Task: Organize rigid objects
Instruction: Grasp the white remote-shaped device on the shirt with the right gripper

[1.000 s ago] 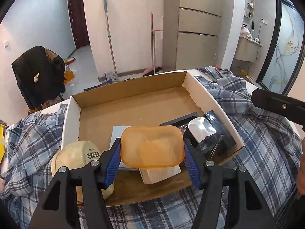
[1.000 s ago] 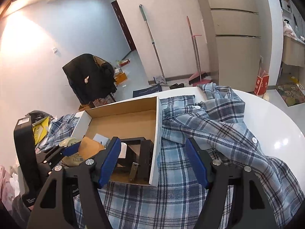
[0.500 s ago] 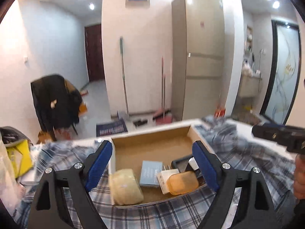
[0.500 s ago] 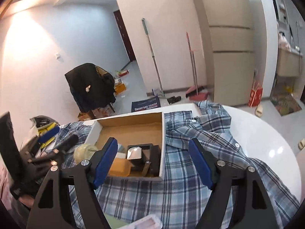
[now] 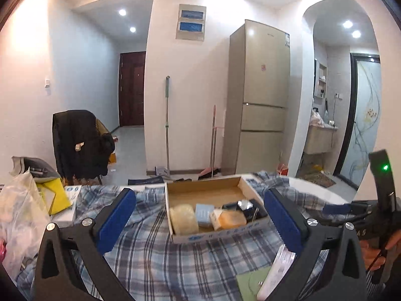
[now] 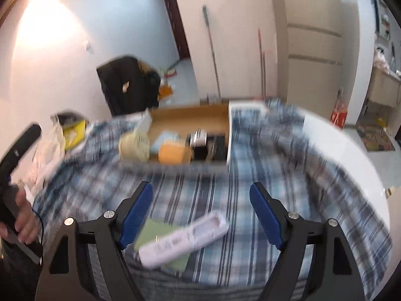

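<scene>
A shallow cardboard box [image 5: 175, 193] [image 6: 190, 116] lies on a plaid cloth, holding an orange case [image 5: 231, 218] [image 6: 171, 153], a pale roll [image 5: 183, 219], a light blue packet [image 5: 204, 210] and black items [image 5: 246, 207]. My left gripper [image 5: 199, 219] hangs well back from the box, jaws still opening, nothing between them. My right gripper [image 6: 200, 215] is also opening, with nothing pressed by its pads. It hovers above a white remote control [image 6: 185, 240] resting on a green card [image 6: 160, 235] near the table's front edge. The right wrist view is blurred.
The blue plaid cloth [image 5: 155, 250] covers a round white table [image 6: 351, 155]. A plastic bag [image 5: 17, 215] and a yellow box [image 5: 54, 195] sit at the left. A chair with a dark jacket [image 5: 77, 143], a fridge [image 5: 260, 95] and brooms stand beyond.
The left gripper let go of the orange case into the box, opened wide and drew back and up. The right gripper pulled back toward the front edge, bringing the remote into view.
</scene>
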